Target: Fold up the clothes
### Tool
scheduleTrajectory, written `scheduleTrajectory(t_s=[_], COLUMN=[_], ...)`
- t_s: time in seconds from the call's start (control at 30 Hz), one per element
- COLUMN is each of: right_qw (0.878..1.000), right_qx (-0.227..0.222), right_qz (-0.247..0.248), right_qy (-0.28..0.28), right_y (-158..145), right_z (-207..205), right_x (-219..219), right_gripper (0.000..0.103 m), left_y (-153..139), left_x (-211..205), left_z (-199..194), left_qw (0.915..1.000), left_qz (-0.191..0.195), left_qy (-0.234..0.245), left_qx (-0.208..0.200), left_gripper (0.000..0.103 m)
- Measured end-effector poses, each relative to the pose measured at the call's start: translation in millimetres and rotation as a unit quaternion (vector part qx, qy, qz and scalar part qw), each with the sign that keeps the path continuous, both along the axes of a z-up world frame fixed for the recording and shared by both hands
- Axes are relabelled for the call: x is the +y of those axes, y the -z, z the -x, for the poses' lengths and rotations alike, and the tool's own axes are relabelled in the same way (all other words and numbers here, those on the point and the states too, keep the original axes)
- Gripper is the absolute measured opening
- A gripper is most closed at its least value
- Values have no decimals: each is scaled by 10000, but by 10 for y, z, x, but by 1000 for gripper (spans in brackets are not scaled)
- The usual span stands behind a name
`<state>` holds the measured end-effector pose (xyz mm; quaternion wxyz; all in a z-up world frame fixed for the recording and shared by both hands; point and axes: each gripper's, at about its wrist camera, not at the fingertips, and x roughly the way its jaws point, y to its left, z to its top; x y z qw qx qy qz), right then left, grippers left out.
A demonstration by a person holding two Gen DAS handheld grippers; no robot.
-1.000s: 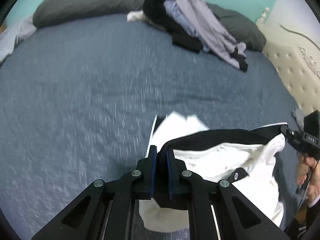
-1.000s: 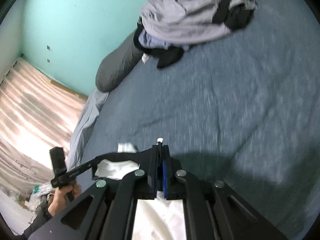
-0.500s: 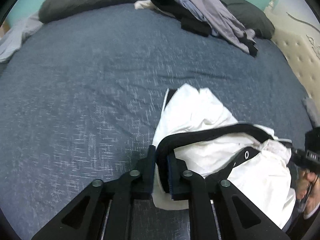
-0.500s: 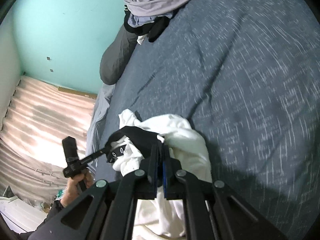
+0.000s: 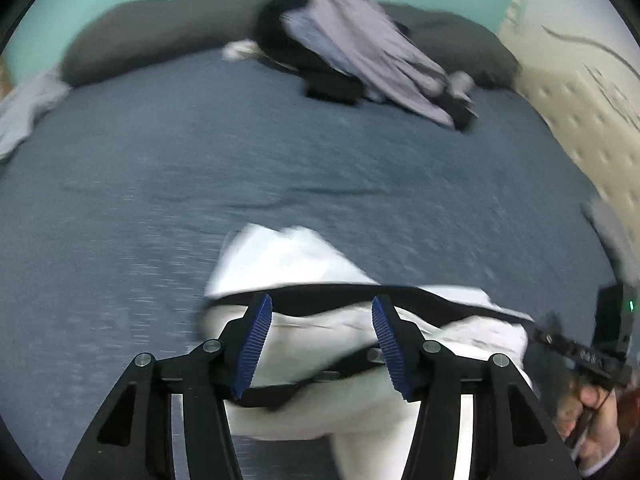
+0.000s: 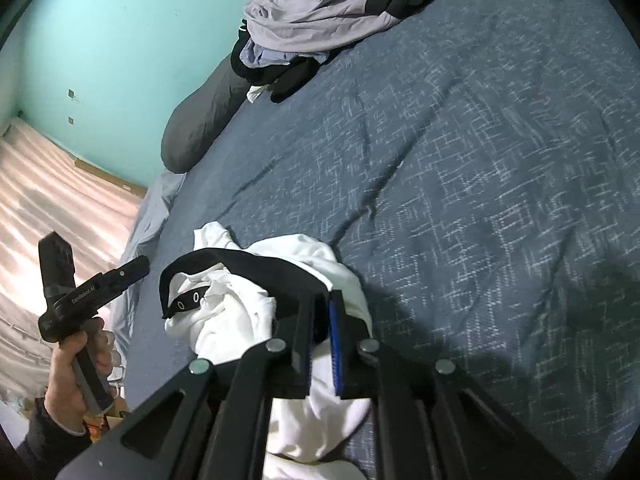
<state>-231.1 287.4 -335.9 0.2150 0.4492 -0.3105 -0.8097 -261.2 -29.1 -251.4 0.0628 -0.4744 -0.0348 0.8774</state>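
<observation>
The white garment (image 5: pixel 304 256) with its black waistband (image 5: pixel 320 300) lies crumpled on the blue bedspread (image 5: pixel 200 168), at the bed's near edge, close to the person.

Left gripper (image 5: pixel 322 344): the jaws are spreading apart. The blue pads (image 5: pixel 252 344) stand clear on either side, and the garment lies beneath and between them without being pressed. In the right wrist view this gripper (image 6: pixel 138 266) hangs off the bed's side edge, apart from the cloth, with the person's hand (image 6: pixel 78 364) around its handle.

Right gripper (image 6: pixel 322 312): the jaws are nearly together and just starting to part, and black and white cloth is pinched in the narrow slit between the pads. From the left wrist view this gripper (image 5: pixel 540 330) sits at the waistband's far end.

A heap of unfolded clothes (image 6: pixel 320 20), lilac-grey over black, rests at the far side of the bed against a long dark pillow (image 6: pixel 204 120). A cream tufted headboard (image 5: pixel 580 120) borders the bed's right end.
</observation>
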Motion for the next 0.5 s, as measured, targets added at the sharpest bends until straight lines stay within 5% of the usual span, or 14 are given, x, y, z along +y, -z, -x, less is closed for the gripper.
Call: scheduleTrajectory(t_s=[0.5], right_qw=[9986], right_qx=[-101], right_qz=[488], right_qy=[201], right_y=[30], right_z=[-18], right_x=[206], right_gripper=[8], left_y=[402], left_x=[728], left_z=[376], left_qw=[9962], left_qz=[-136], left_qy=[385], left_qx=[-767], left_gripper=[58])
